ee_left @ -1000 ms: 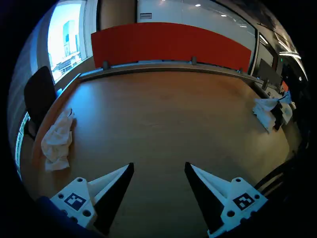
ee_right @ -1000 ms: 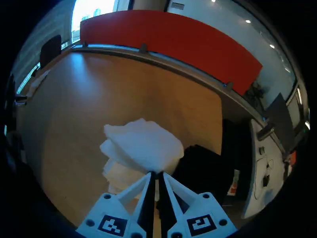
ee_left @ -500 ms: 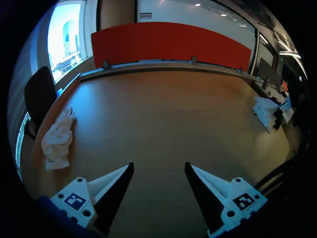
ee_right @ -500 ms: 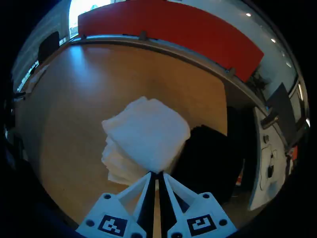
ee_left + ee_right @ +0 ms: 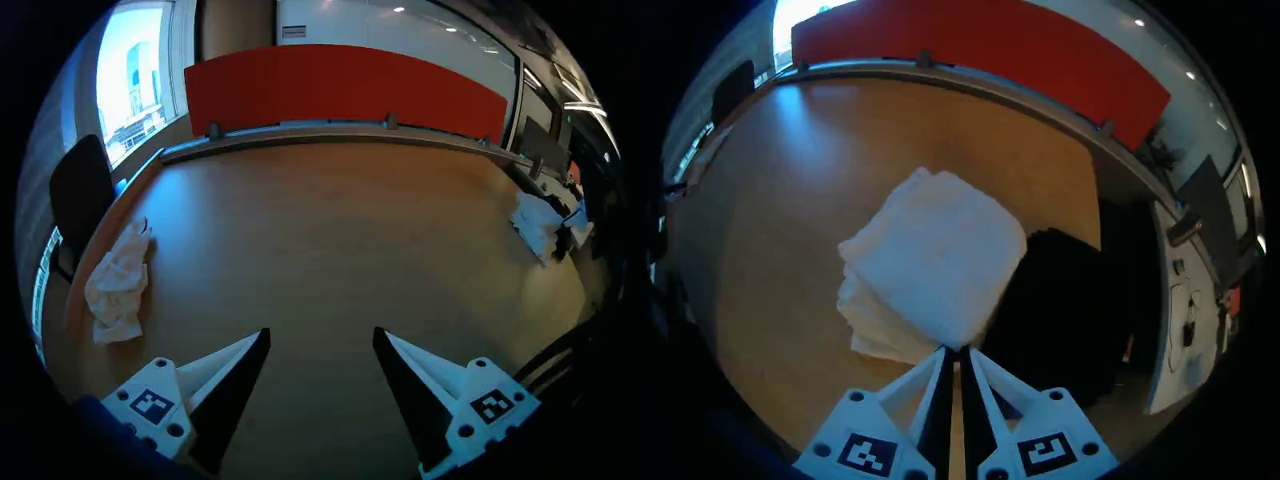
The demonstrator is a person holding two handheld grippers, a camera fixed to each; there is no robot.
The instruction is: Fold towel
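**Left claw** [image 5: 320, 376]: fingers spread wide apart with nothing between them. The bare wooden surface [image 5: 336, 232] shows through the gap. The claw hangs over the near part of the surface.

**Crumpled towel** [image 5: 118, 282]: white, unfolded, bunched in a long heap. It lies on the surface ahead and far to the left of the left claw, close to the surface's left edge. It is well apart from both fingers.

**Black chair** [image 5: 78, 196]: beyond the crumpled towel, off the surface's left edge.

**Pale cloth pile** [image 5: 534, 226]: white, ahead and far to the right of the left claw, at the surface's right edge. It is too small to tell its layers.

**Red partition** [image 5: 344, 88]: runs along the far edge of the surface, straight ahead of the left claw. A bright window [image 5: 132, 76] is to its left.

**Right claw** [image 5: 956, 356]: fingers drawn together to a narrow slit, pinching the near corner of the folded towel.

**Folded towel** [image 5: 940, 252]: white and squarish, directly ahead of the right claw's tips, with its near corner held between both fingers.

**Lower white layers** [image 5: 864, 320]: more folded cloth showing under the folded towel, ahead and left of the right claw. Whether the folded towel rests on them or hangs just above cannot be told.

**Dark shape** [image 5: 1064, 312]: just right of the folded towel, ahead and to the right of the right claw, past the surface's edge. What it is cannot be told.
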